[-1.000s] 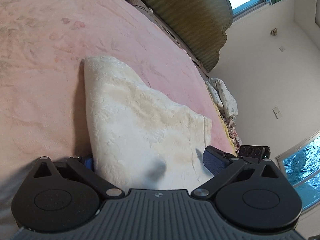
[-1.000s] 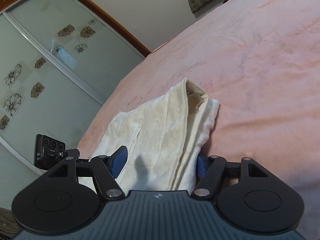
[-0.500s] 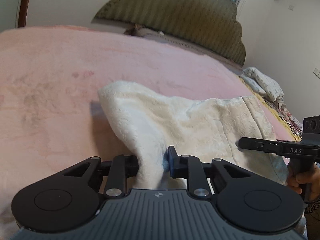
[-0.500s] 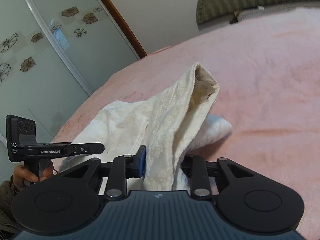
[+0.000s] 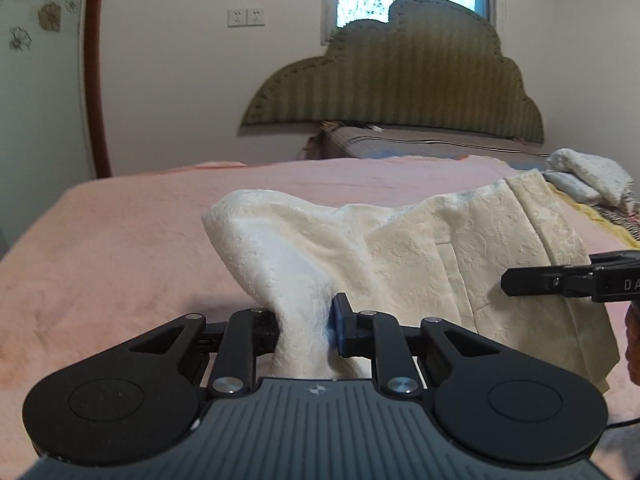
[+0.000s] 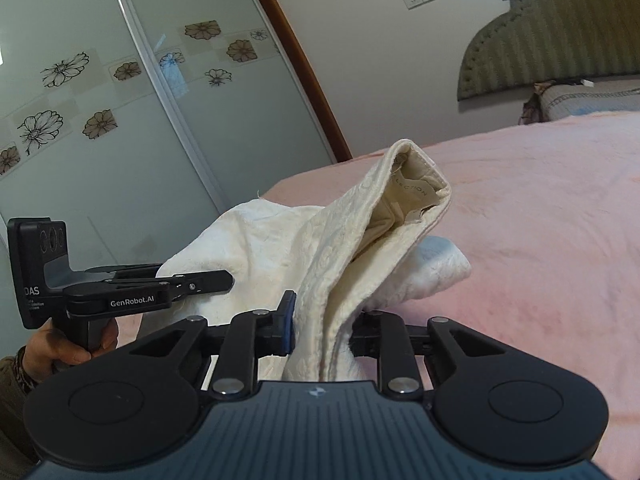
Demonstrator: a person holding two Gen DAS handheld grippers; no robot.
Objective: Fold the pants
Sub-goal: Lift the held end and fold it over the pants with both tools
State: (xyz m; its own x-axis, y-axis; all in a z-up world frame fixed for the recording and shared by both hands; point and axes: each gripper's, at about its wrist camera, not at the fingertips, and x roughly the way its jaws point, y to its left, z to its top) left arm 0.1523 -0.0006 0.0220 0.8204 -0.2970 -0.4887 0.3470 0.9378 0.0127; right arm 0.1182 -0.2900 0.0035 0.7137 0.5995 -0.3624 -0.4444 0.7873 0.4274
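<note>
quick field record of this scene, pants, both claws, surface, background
pants: cream, textured, partly lifted off the bed
left claw: shut on one bunched end of the pants
right claw: shut on the waistband end, label visible inside
surface: pink blanket on the bed
background: green headboard, window, wardrobe doors with flower prints

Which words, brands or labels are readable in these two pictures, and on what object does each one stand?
"GenRobot.AI": on the arm of the left tool, right wrist view.
"DAS", first letter partly cut off: on the camera block of that tool; the small print under it is unreadable.
"DA", cut by the picture edge: on the right tool, left wrist view.
"LECTION", only part of a word: on the label inside the pants.
</note>
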